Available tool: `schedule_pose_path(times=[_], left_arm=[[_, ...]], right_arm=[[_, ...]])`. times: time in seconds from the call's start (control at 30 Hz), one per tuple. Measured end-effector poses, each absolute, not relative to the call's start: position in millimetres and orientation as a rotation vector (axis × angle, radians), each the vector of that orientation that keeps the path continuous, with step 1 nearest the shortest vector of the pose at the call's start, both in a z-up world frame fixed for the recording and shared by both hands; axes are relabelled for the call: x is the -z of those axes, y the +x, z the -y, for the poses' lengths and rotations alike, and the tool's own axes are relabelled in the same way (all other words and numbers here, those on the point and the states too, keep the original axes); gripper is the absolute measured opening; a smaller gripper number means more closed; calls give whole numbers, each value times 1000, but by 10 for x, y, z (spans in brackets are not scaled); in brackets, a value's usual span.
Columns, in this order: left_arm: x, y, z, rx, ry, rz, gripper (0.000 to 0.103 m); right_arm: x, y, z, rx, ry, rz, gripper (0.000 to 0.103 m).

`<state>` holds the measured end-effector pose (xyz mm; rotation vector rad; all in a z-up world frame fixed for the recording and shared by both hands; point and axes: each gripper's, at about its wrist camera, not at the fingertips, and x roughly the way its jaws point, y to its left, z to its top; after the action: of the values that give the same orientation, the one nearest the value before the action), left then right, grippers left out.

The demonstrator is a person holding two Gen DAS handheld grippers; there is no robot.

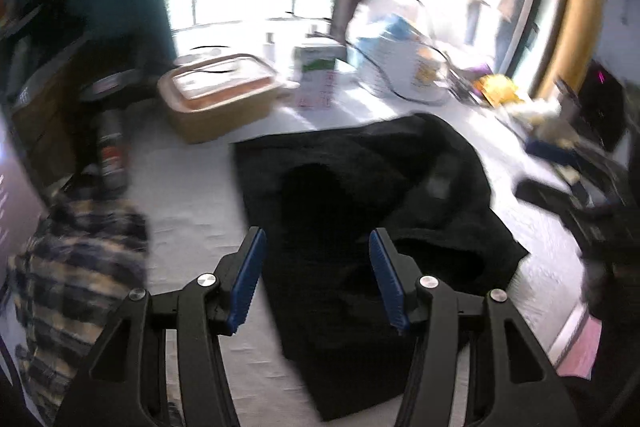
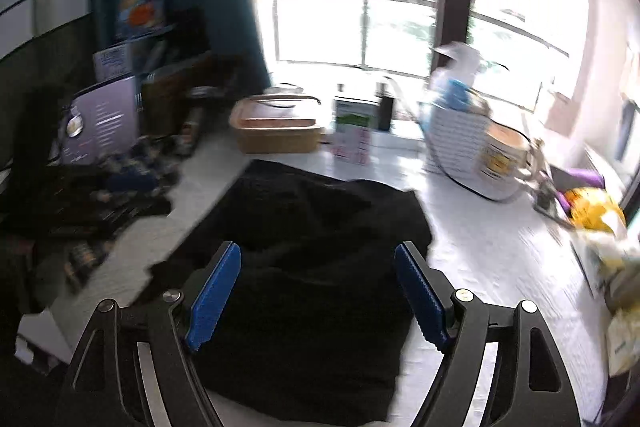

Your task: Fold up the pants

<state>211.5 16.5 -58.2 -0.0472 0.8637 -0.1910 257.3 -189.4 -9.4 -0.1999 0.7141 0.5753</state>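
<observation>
Both sets of fingers stand spread with nothing between the pads; I see my left gripper [image 1: 316,275] and right gripper [image 2: 318,295] hanging above the black pants [image 1: 360,211], apart from the cloth.

Going left to right in the left view: a plaid shirt [image 1: 76,275] is bunched at the table's left edge, and a dark can [image 1: 112,151] stands behind it. Between the shirt and the pants' left edge runs a bare white strip of table [image 1: 188,187], the widest free lane I have on that side. The pants lie in a rumpled heap mid-table, their near end under my fingers and their far edge just short of a tan box [image 1: 218,103] and a carton [image 1: 316,75]. Right of the pants the white top runs bare to its right edge, where dark clutter [image 1: 560,183] crowds in.

From the right view, the pants [image 2: 304,251] fill the middle, with bare table [image 2: 492,259] to their right up to a white basket [image 2: 460,147] and a yellow bag [image 2: 592,211].
</observation>
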Motion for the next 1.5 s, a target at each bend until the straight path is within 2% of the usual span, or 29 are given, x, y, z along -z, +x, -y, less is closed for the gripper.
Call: schedule_pose_path(times=[0.23,0.43,0.67,0.73,0.77,0.8,0.87,1.27,1.5], left_arm=[[568,2176,438,303,12,-900,54],[658,2141,840,344,73,-932,54],[867,2334,1008,271,219,-928,54],[955,2418,926,262,198,-944,42],[995,2474,873,259,177,-959,29],[1017,2508,822,255,162,-967,22],[1022,2570,713,259,110,-964,15],[728,3006,-234,169,-135,-862,9],[930,3435,-597,160,-213,-889,9]], right_arm=[[232,2897,2492,-451,-144,-740,81],[228,2848,2788,-426,-119,-732,81],[346,2790,2928,-427,-107,-760,81],[377,2782,2947,-427,-102,-766,81],[394,2784,2945,-428,-100,-770,81],[406,2786,2940,-425,-97,-771,81],[431,2795,2927,-432,-87,-774,81],[459,3019,2644,-476,-108,-796,81],[492,3267,2448,-501,-115,-807,81]])
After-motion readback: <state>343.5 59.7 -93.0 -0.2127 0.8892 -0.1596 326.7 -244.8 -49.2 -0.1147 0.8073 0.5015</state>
